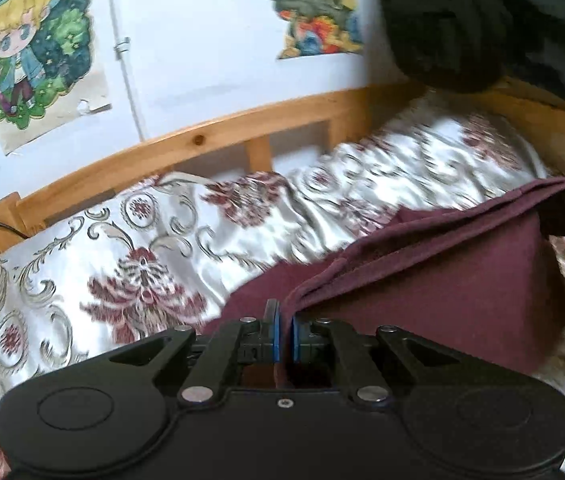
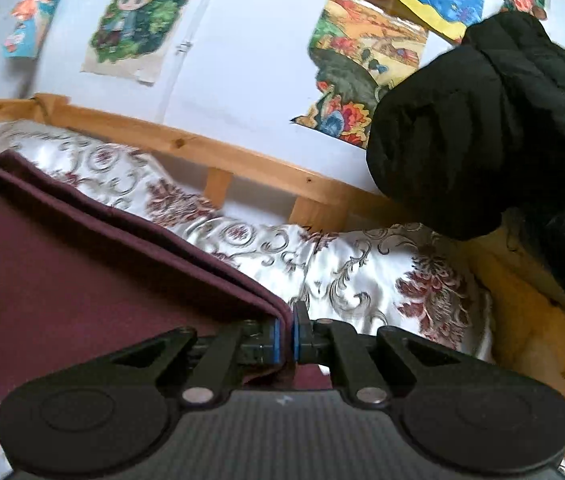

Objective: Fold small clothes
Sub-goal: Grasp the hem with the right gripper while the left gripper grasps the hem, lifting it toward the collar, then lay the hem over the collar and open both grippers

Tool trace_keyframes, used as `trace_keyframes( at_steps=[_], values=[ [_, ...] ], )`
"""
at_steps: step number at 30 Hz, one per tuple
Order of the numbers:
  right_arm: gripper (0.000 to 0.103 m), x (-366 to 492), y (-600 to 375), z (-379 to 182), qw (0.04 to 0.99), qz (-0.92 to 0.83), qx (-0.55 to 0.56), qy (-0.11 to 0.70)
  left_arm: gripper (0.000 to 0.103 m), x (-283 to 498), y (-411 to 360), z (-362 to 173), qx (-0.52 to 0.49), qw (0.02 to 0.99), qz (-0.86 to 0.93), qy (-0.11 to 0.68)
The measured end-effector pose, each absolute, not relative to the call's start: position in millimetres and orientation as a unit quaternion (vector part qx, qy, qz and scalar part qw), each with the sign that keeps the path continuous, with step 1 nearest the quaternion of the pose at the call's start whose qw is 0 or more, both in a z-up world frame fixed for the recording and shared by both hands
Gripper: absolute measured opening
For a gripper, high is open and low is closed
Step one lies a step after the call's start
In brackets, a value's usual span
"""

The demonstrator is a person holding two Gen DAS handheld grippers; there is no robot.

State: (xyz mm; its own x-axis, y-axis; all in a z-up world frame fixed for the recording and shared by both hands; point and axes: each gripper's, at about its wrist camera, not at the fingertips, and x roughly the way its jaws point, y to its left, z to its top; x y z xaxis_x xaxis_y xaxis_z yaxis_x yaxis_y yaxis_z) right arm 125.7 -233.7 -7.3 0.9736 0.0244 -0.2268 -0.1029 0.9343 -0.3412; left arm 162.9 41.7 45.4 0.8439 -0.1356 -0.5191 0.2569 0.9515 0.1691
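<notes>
We are gripping the maroon cloth [image 1: 442,280] at both corners, left claw [image 1: 285,334] and right claw [image 2: 286,338] clamped, its edge taut above the bed [image 1: 82,248] (wooden rail [image 1: 186,148] behind).

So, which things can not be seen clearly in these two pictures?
- Maroon garment: both views cut off its lower part behind the left hand-held gripper and right hand-held gripper; its type is unclear.
- Bedspread: blurred in the left view.
- Dark bundle: cut by the right view's edge.
</notes>
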Motion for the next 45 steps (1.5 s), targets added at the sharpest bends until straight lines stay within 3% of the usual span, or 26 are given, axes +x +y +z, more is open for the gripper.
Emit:
trace_keyframes(
  at_steps=[15, 19, 22, 24, 25, 26, 27, 29, 34, 42, 45],
  values=[
    [0.007, 241.6, -224.3, -64.8, 0.968, 0.024, -0.204, 0.148, 0.007, 281.7, 54.0, -43.0, 0.028, 0.945, -0.068, 0.319],
    [0.017, 249.3, -226.9, -72.0, 0.966, 0.023, -0.197, 0.167, 0.012, 289.9, 58.5, -58.4, 0.009, 0.937, -0.072, 0.341],
    [0.03, 252.4, -230.6, -74.2, 0.966, 0.021, -0.183, 0.179, 0.027, 292.6, 66.8, -58.3, -0.023, 0.935, -0.063, 0.349],
    [0.04, 253.0, -235.0, -73.1, 0.969, 0.024, -0.165, 0.184, 0.05, 291.3, 72.7, -56.6, -0.052, 0.932, -0.057, 0.354],
    [0.05, 252.7, -237.6, -71.5, 0.97, 0.027, -0.151, 0.187, 0.057, 290.8, 76.5, -55.7, -0.069, 0.93, -0.057, 0.355],
    [0.063, 252.1, -239.9, -69.5, 0.972, 0.031, -0.14, 0.188, 0.071, 288.9, 79.0, -54.7, -0.082, 0.93, -0.056, 0.354],
    [0.069, 250.4, -242.3, -67.2, 0.973, 0.037, -0.128, 0.186, 0.082, 286.8, 80.8, -53.4, -0.089, 0.931, -0.054, 0.351],
    [0.085, 245.6, -245.6, -62.1, 0.977, 0.043, -0.114, 0.175, 0.089, 282.1, 81.3, -49.6, -0.092, 0.933, -0.047, 0.345],
    [0.097, 238.9, -247.6, -56.0, 0.978, 0.067, -0.094, 0.175, 0.097, 274.7, 76.6, -47.8, -0.078, 0.929, -0.05, 0.357],
    [0.097, 240.0, -240.5, -70.9, 0.962, 0.068, -0.117, 0.237, 0.1, 255.9, 48.3, -58.5, 0.011, 0.916, -0.086, 0.392],
    [0.092, 246.5, -243.4, -79.4, 0.962, 0.051, -0.127, 0.238, 0.1, 253.4, 38.4, -62.1, 0.063, 0.918, -0.084, 0.383]
  ],
)
